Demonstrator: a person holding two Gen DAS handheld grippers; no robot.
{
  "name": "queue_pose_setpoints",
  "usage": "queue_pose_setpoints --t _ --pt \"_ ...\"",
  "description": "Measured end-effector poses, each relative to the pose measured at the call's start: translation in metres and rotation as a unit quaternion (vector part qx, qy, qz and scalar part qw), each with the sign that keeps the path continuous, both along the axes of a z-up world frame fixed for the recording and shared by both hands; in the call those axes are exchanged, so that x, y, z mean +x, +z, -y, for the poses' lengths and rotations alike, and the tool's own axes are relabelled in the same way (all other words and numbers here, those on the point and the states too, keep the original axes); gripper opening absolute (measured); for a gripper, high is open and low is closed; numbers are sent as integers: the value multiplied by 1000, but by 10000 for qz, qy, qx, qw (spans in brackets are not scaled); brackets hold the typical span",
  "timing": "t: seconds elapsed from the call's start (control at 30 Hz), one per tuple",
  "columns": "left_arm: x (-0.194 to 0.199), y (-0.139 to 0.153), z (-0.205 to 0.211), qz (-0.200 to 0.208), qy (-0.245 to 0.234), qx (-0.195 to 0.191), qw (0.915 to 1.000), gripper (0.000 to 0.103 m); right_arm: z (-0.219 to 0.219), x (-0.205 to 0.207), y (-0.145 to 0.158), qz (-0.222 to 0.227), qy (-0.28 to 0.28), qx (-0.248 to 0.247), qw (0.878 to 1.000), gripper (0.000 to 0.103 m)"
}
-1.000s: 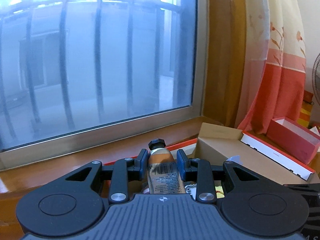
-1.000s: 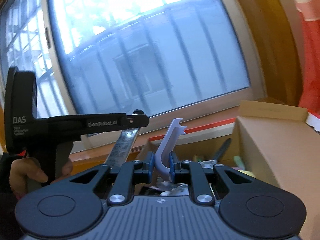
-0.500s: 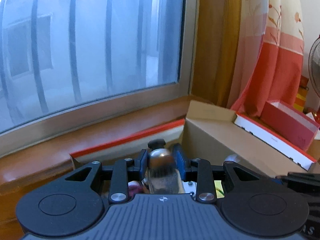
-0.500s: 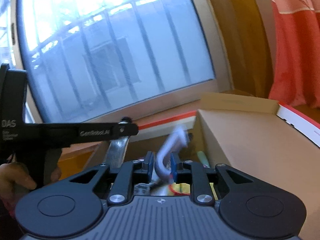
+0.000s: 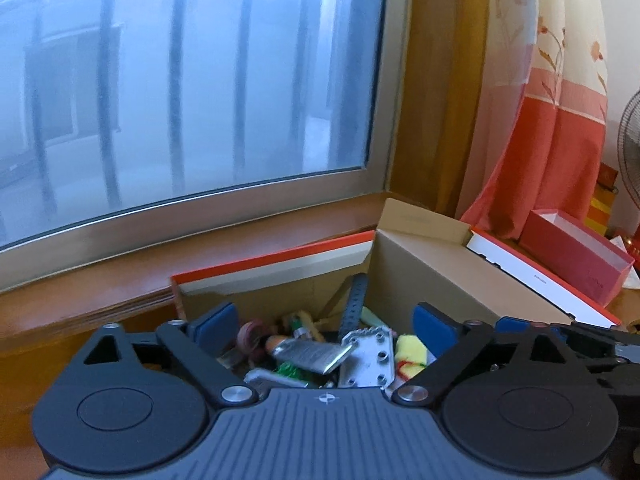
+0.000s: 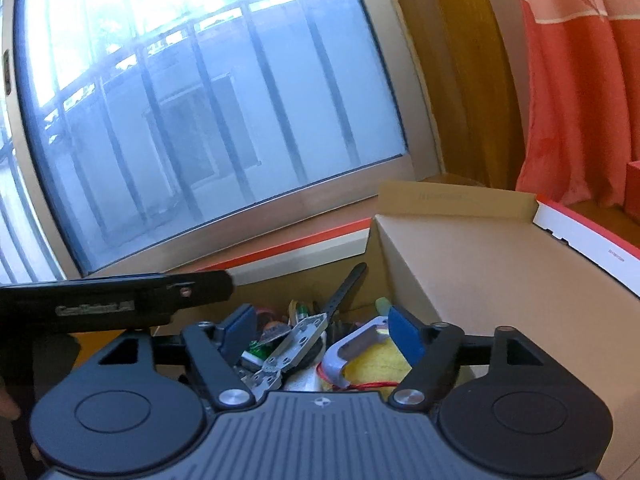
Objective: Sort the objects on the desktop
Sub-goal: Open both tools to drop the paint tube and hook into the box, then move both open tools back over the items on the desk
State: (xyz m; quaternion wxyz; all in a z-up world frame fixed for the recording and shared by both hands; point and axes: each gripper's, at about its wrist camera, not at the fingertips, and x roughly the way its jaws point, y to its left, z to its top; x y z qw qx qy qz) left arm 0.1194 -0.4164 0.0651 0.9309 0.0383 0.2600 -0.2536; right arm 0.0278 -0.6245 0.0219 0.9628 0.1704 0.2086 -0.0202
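My left gripper is open and empty above an open cardboard box. A silver tube lies in the box among small items, beside a perforated metal plate. My right gripper is open and empty over the same box. A pale curved plastic hook lies in the box on a yellow cloth. The metal plate and a black strap also lie in the box. The left gripper's body shows at the left of the right wrist view.
The box stands on a wooden sill below a barred window. A white and red box lid and a pink open box lie to the right. A red and cream curtain hangs at the right.
My left gripper has opened and let go of the silver tube, which now lies in the box. My right gripper has opened and let go of the pale hook, which now lies in the box.
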Motion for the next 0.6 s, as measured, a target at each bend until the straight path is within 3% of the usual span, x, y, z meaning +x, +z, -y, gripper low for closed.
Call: queue_pose_setpoints --t 0.23,0.6 --pt "-23 8 -37 -2 559 -172 9983 103 -17 -13 7 131 115 -183 9997 87" --pt "-56 -4 -99 -290 1529 -148 9877 103 -44 -27 16 84 318 -553 9979 91"
